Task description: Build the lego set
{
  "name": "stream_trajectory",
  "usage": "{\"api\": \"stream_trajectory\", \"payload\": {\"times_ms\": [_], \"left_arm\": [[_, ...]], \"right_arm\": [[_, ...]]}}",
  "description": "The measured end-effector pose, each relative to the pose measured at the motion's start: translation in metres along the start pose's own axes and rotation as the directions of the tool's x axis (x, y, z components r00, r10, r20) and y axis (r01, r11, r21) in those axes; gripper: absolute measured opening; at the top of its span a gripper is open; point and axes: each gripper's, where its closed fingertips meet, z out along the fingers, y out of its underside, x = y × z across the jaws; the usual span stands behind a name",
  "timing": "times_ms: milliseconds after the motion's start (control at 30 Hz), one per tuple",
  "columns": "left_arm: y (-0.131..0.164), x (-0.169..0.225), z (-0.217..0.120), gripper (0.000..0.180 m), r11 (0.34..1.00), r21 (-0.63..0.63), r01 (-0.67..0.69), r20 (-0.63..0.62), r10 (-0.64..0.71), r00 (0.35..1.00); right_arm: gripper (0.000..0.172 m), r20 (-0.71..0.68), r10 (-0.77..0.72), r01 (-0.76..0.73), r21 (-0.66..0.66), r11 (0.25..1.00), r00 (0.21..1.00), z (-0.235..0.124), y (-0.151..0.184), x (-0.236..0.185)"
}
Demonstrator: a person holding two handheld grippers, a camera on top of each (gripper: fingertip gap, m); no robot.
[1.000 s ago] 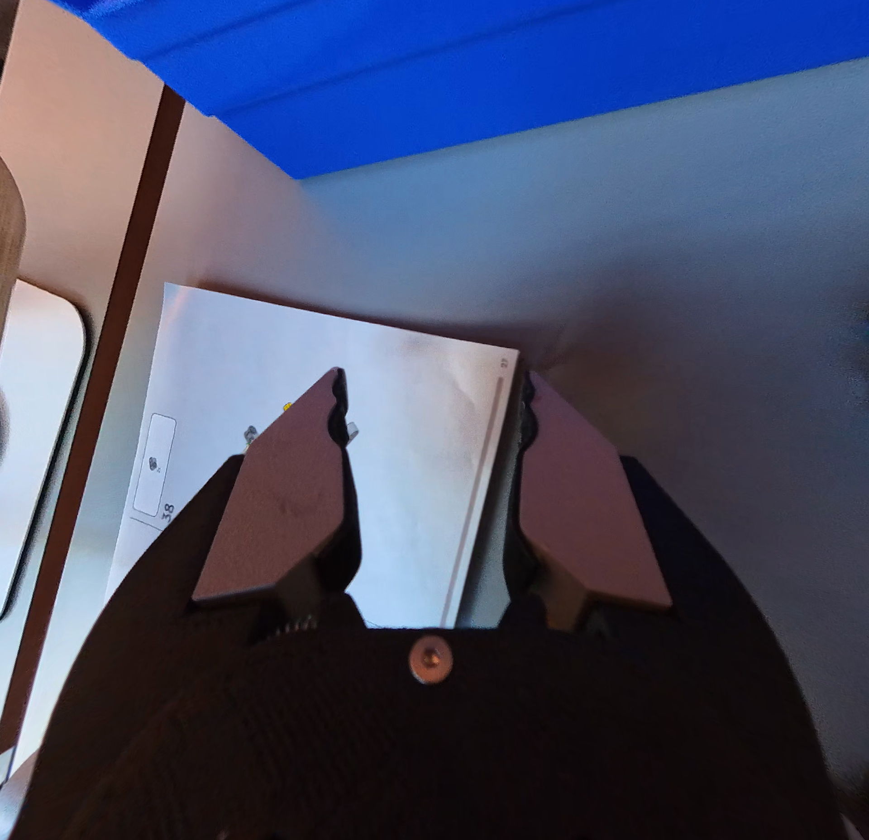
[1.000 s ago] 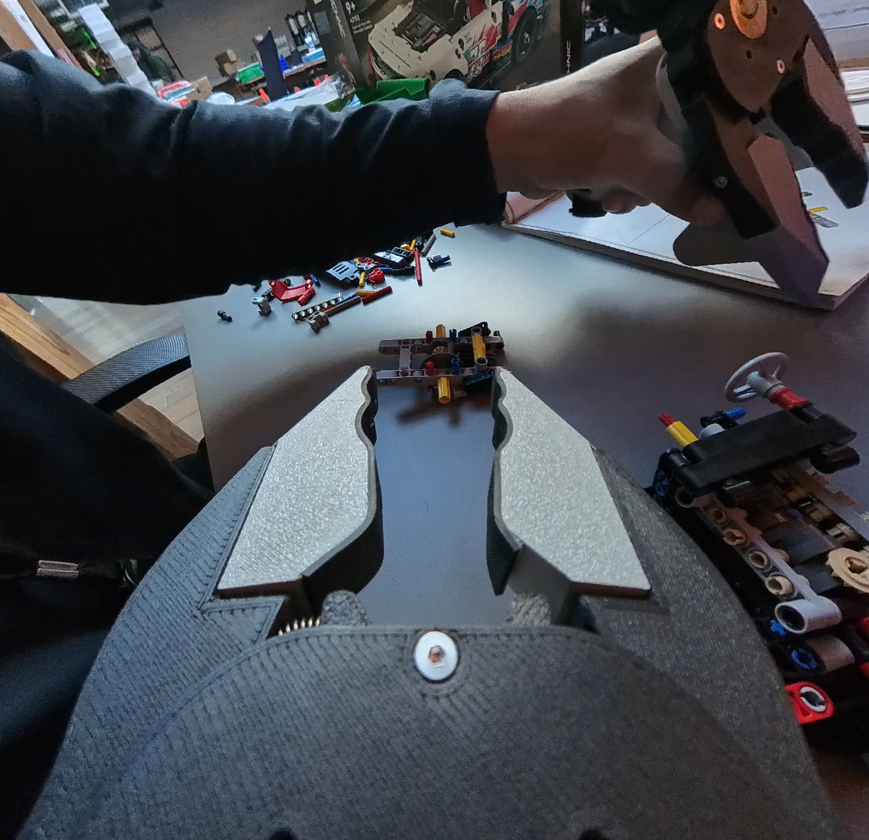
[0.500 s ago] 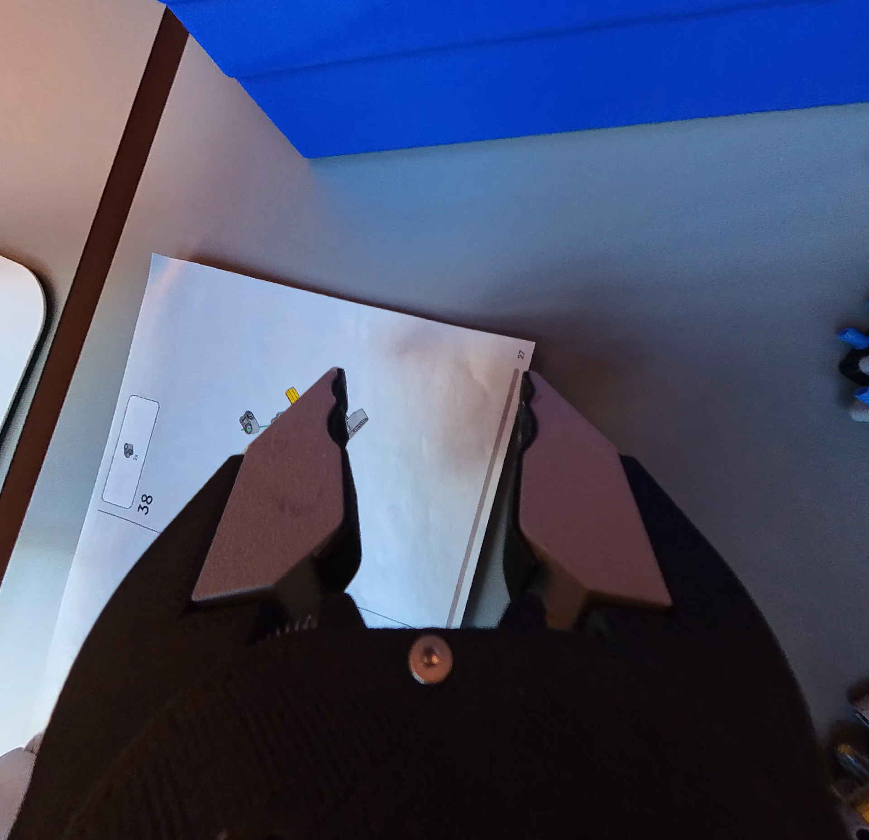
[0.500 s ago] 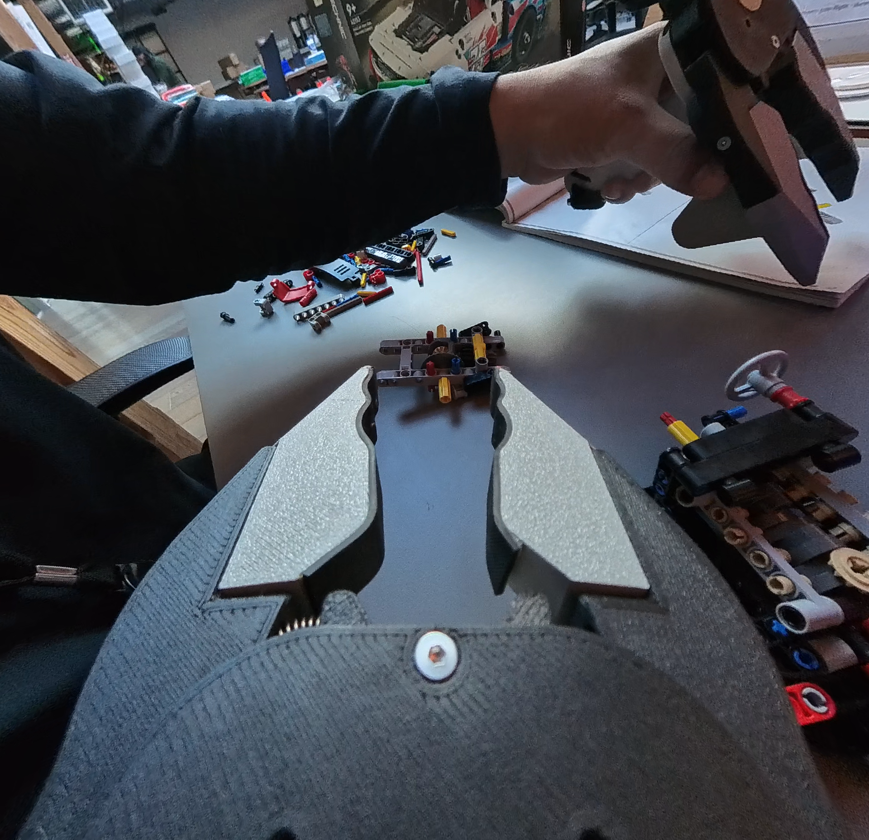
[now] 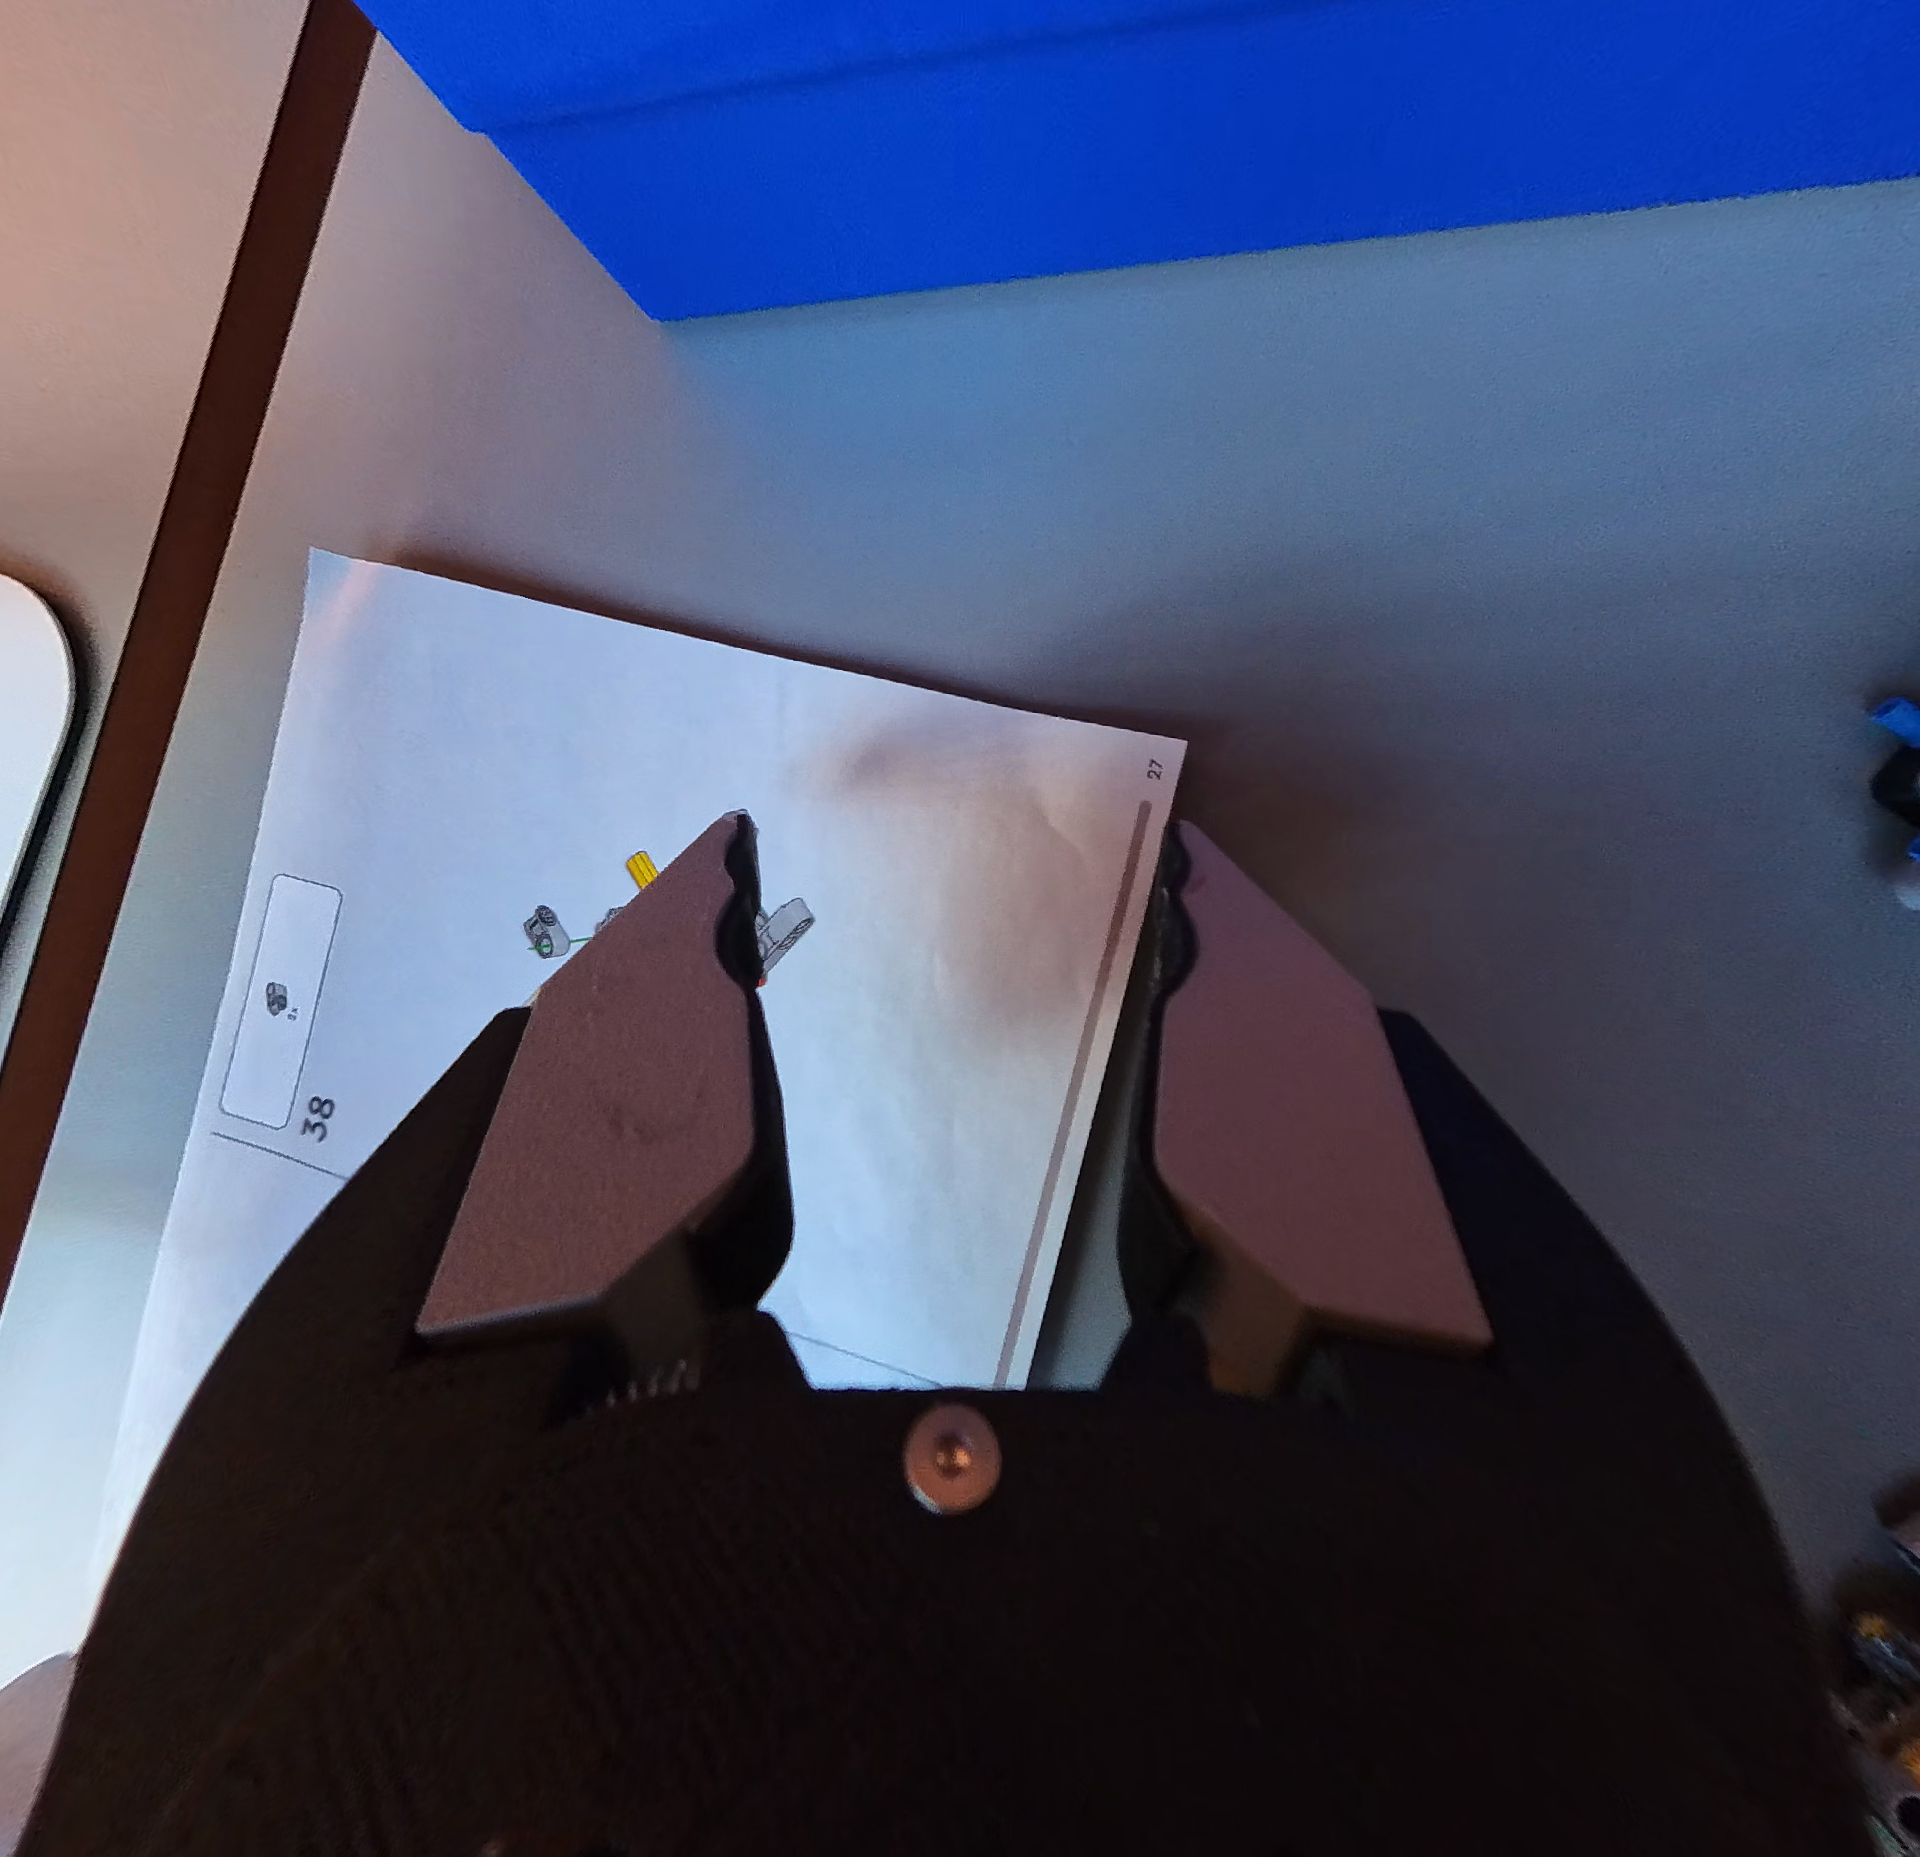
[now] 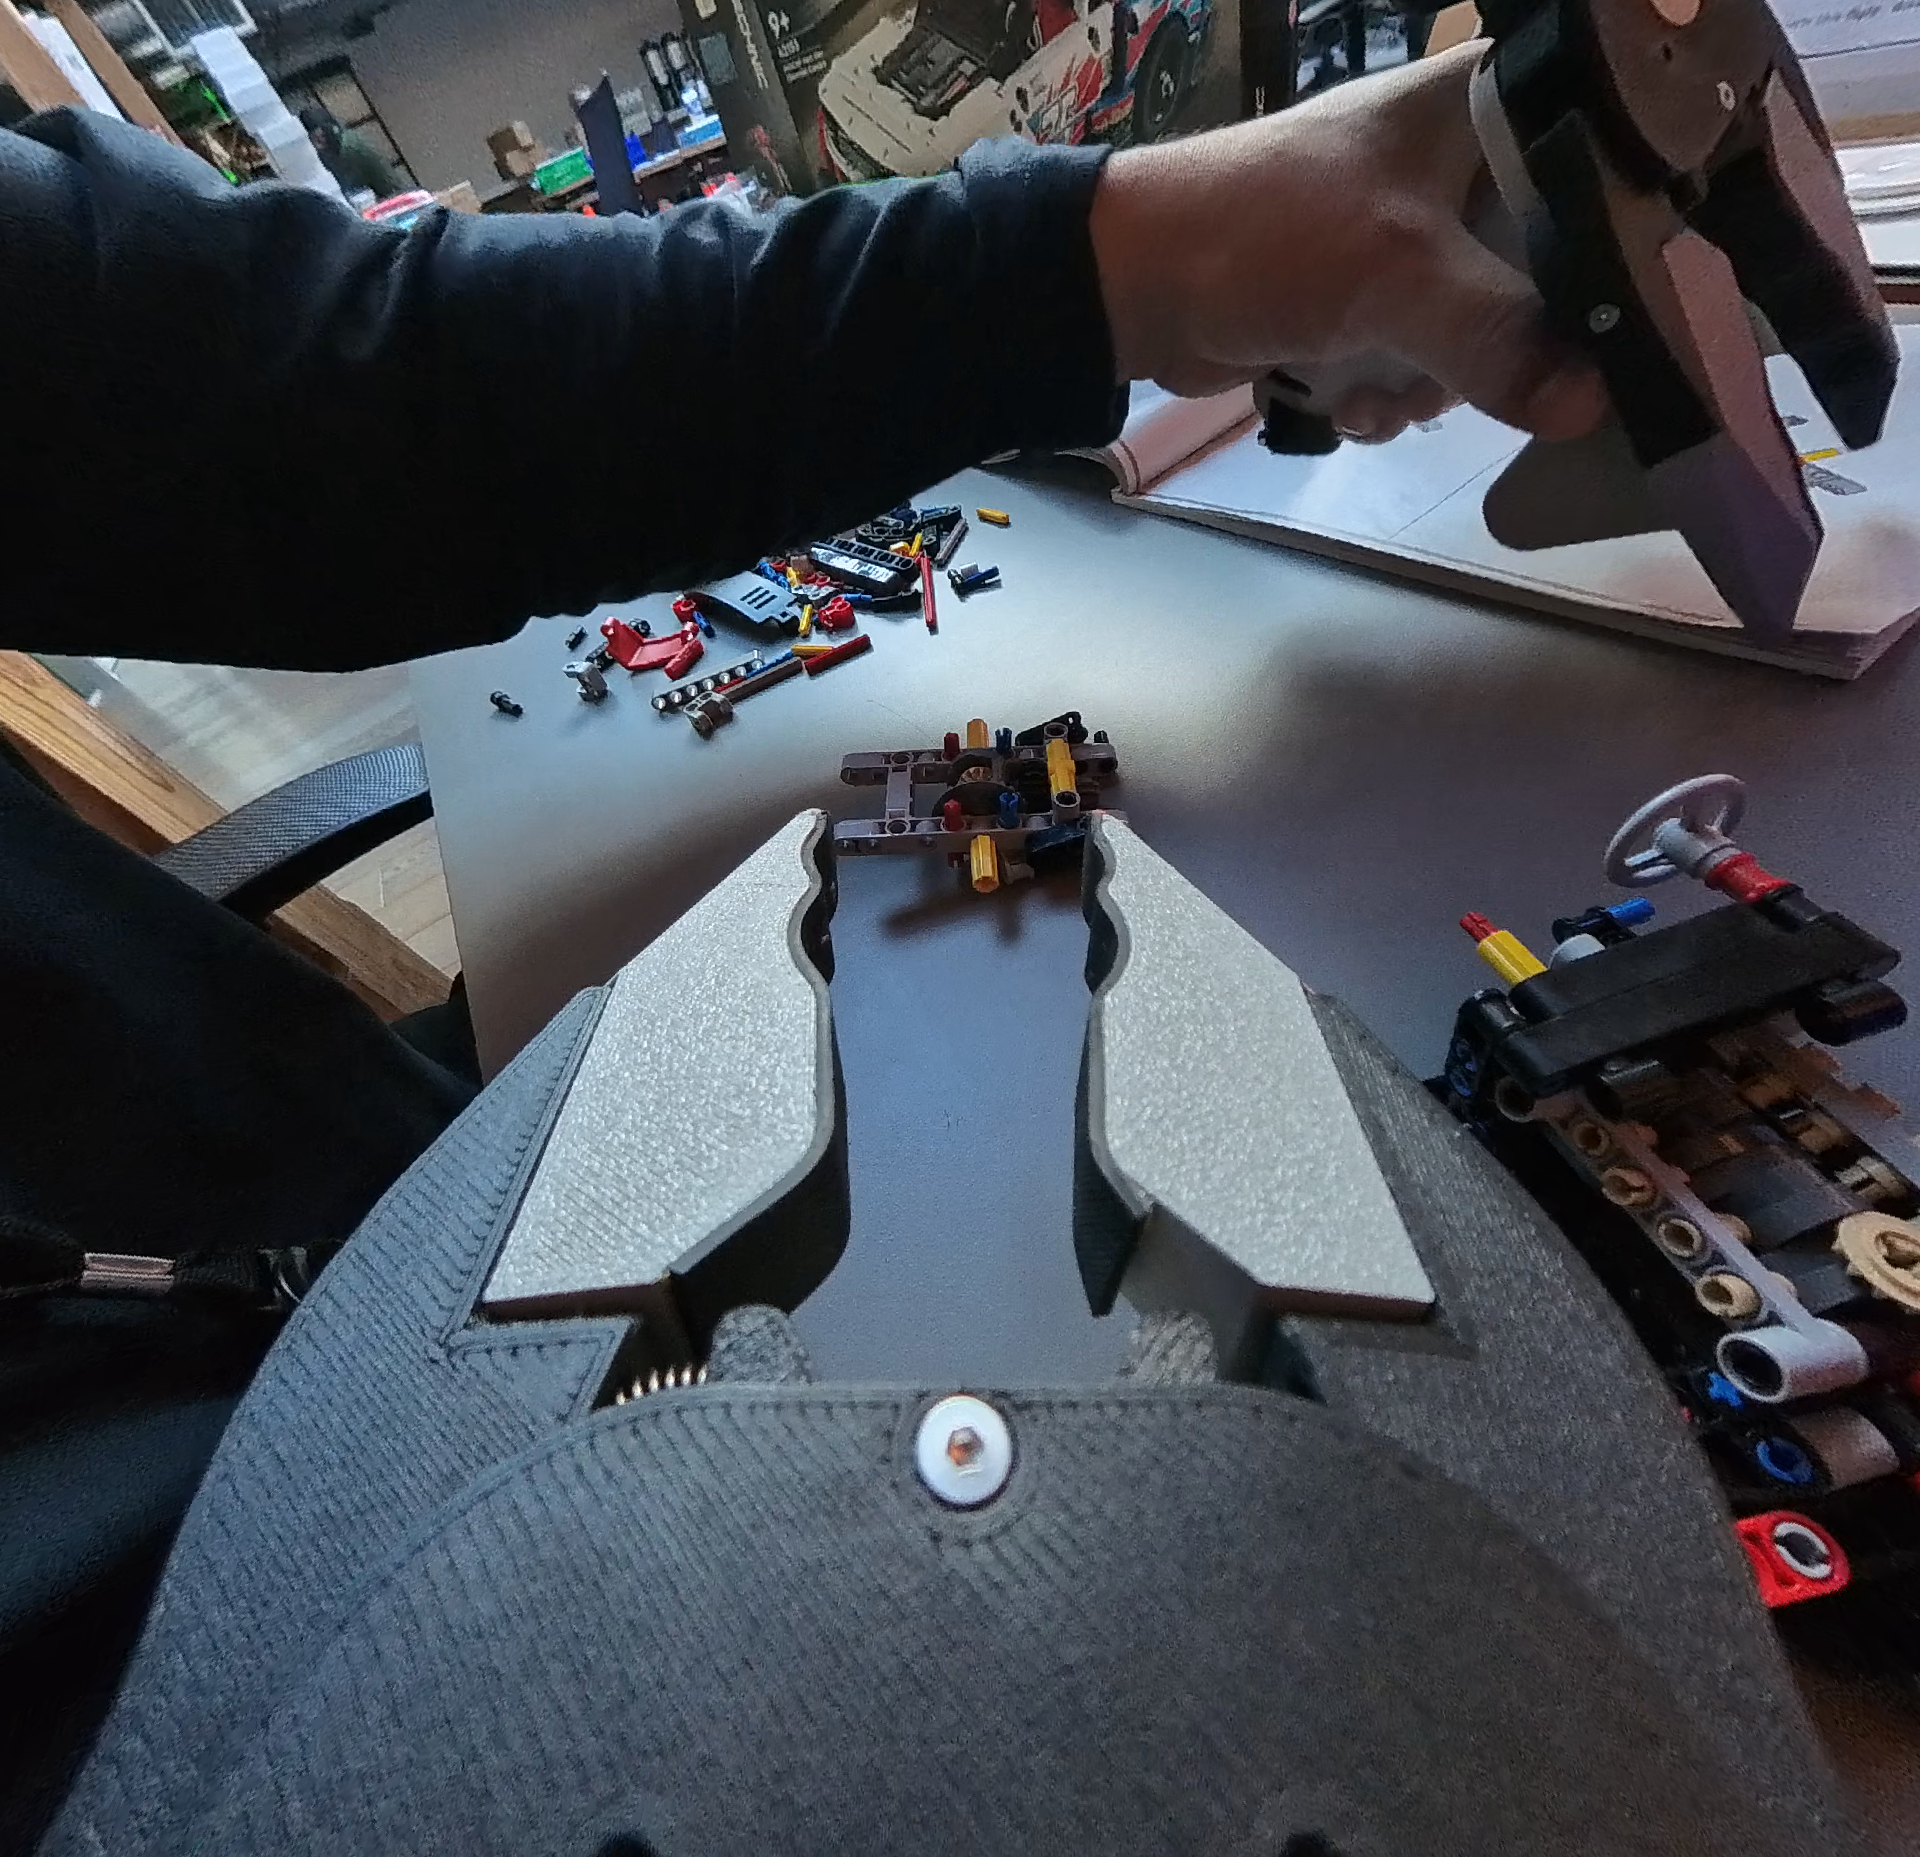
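Observation:
My left gripper (image 5: pixel 959 825) is open and empty, its fingertips hovering over the right corner of an open instruction booklet (image 5: pixel 623 727) on the dark table. The right wrist view shows it too (image 6: pixel 1818 508), held by a hand (image 6: pixel 1299 269), pointing down at the booklet's (image 6: pixel 1455 519) near edge. My right gripper (image 6: pixel 961 820) is shut on a small grey brick assembly (image 6: pixel 977 789) with yellow, red and blue pins. The assembly spans from fingertip to fingertip and casts a shadow on the table (image 6: pixel 1351 768) below.
A larger black brick chassis with a grey steering wheel (image 6: pixel 1683 1080) sits at the right. Loose bricks (image 6: pixel 790 602) lie at the back left. A blue bin (image 5: pixel 1143 93) stands beyond the booklet. A printed set box (image 6: pixel 987 41) and a chair armrest (image 6: pixel 301 820) are around.
My left gripper has shifted a little over the booklet and its jaws have spread slightly wider. My right gripper and the assembly between its fingertips have stayed still.

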Motion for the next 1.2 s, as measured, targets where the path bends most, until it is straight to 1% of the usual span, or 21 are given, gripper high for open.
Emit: {"api": "stream_trajectory", "payload": {"times_ms": [300,333,433,500,567,667,700,733,833,900,967,1033,1133,1200], "left_arm": [[-0.001,-0.003,-0.007,0.071,1.0,0.009,-0.009,0.0,0.009,1.0],[-0.001,-0.001,-0.007,0.066,1.0,0.014,-0.011,-0.007,0.011,1.0],[-0.002,0.003,-0.009,0.022,0.999,0.035,-0.013,-0.027,0.014,1.0],[-0.001,0.001,-0.011,0.0,0.999,0.041,-0.009,-0.012,0.009,1.0],[0.002,-0.001,-0.01,0.0,0.999,0.035,0.008,-0.009,-0.007,1.0],[0.009,0.004,-0.006,0.002,0.998,0.018,0.064,-0.056,-0.063,0.996],[0.01,0.007,-0.006,0.012,0.997,0.022,0.079,-0.071,-0.077,0.994],[0.011,0.007,-0.007,0.017,0.996,0.025,0.085,-0.065,-0.083,0.994],[0.011,0.009,-0.017,0.023,0.995,0.06,0.086,-0.052,-0.083,0.995],[0.012,0.016,-0.025,0.037,0.994,0.072,0.087,-0.082,-0.081,0.993],[0.017,0.022,-0.026,0.05,0.996,0.048,0.069,-0.101,-0.064,0.993],[0.024,0.02,-0.022,0.058,1.0,0.008,0.018,-0.074,-0.018,0.997],[0.034,0.012,-0.015,0.063,0.998,-0.053,-0.04,-0.027,0.038,0.999],[0.032,0.007,-0.015,0.06,0.998,-0.047,-0.033,-0.026,0.032,0.999]], "right_arm": [[0.045,0.001,0.0,0.0,0.0,1.0,1.0,0.0,0.0,0.0],[0.045,0.001,0.0,0.0,0.0,1.0,1.0,0.0,0.0,0.0],[0.045,0.001,0.0,0.0,-0.001,1.0,1.0,0.0,0.0,0.0],[0.045,0.002,0.001,-0.001,-0.001,1.0,1.0,0.0,0.0,0.0],[0.045,0.003,0.001,-0.001,-0.001,1.0,1.0,0.0,0.0,0.0],[0.045,0.003,0.0,0.0,-0.002,1.0,1.0,0.0,0.0,0.0],[0.045,0.003,0.0,0.0,-0.001,1.0,1.0,0.0,0.0,0.0],[0.045,0.003,-0.002,0.002,0.002,1.0,1.0,0.0,0.0,-0.001],[0.045,0.0,-0.012,0.012,0.014,1.0,1.0,-0.001,-0.002,-0.001],[0.045,0.001,-0.011,0.011,0.011,1.0,1.0,-0.001,-0.002,-0.001],[0.045,0.003,-0.008,0.008,0.007,1.0,1.0,0.0,-0.001,-0.001],[0.045,0.002,-0.006,0.006,0.004,1.0,1.0,0.0,-0.001,-0.001],[0.045,0.0,-0.006,0.006,0.005,1.0,1.0,0.0,-0.001,-0.001],[0.044,-0.001,-0.007,0.007,0.007,1.0,1.0,0.0,-0.001,-0.001]]}}
